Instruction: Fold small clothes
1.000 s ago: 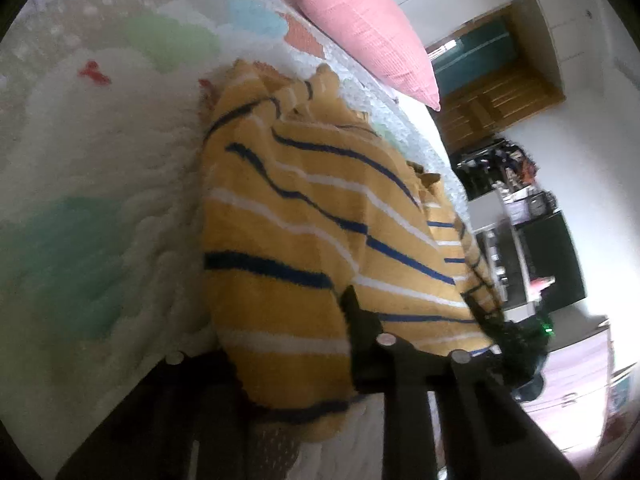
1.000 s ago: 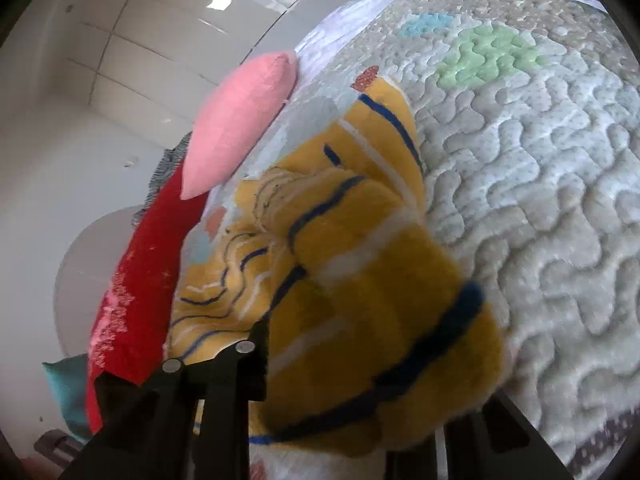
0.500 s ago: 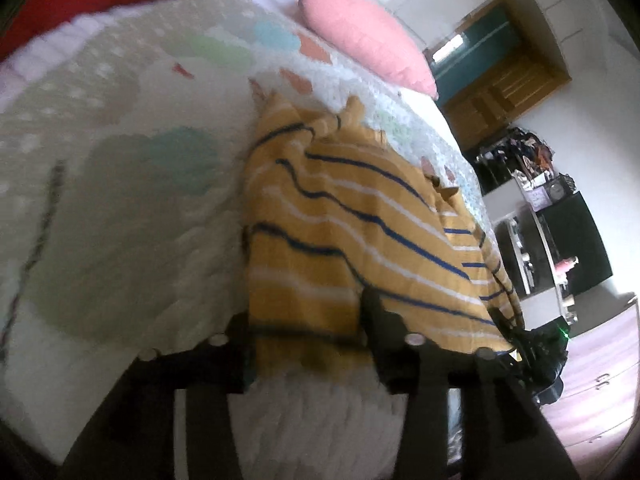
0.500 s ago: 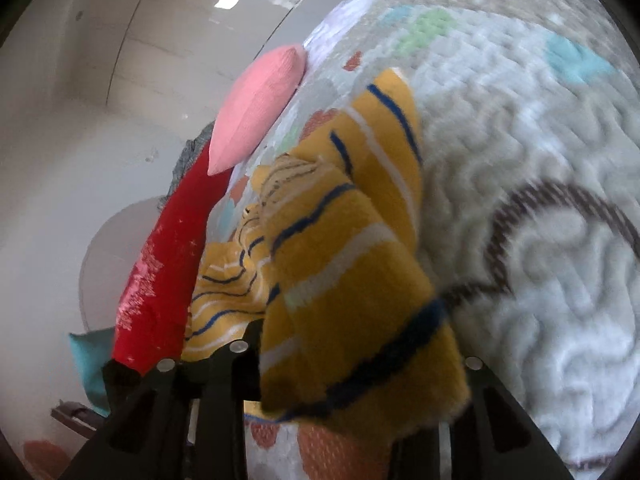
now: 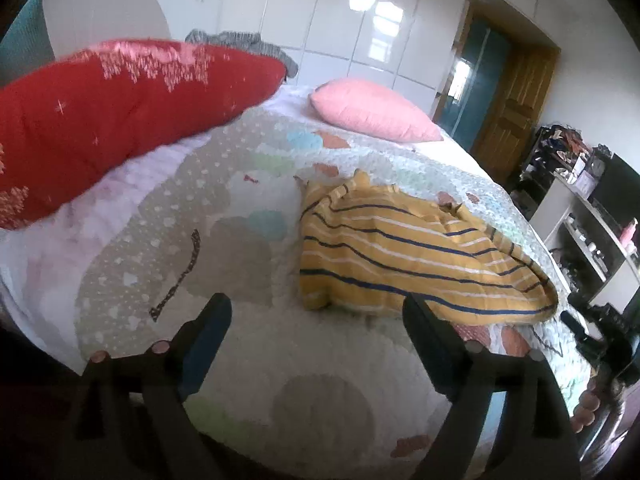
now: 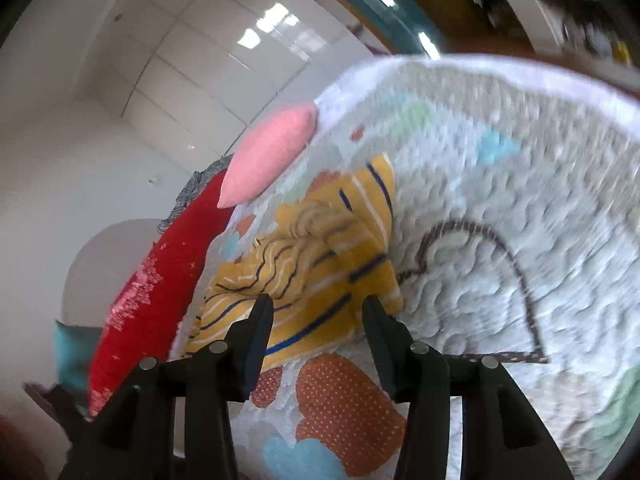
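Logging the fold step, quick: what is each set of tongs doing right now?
Left tongs: open, holding nothing, short of the striped sweater.
Right tongs: open, holding nothing, the sweater lying on the quilt ahead.

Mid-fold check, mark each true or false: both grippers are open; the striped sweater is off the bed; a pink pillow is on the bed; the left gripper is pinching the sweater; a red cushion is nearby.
1. Both grippers are open. True: the left gripper and the right gripper are spread, empty.
2. The striped sweater is off the bed. False: it lies on the quilt.
3. A pink pillow is on the bed. True.
4. The left gripper pinches the sweater. False: it holds nothing.
5. A red cushion is nearby. True.
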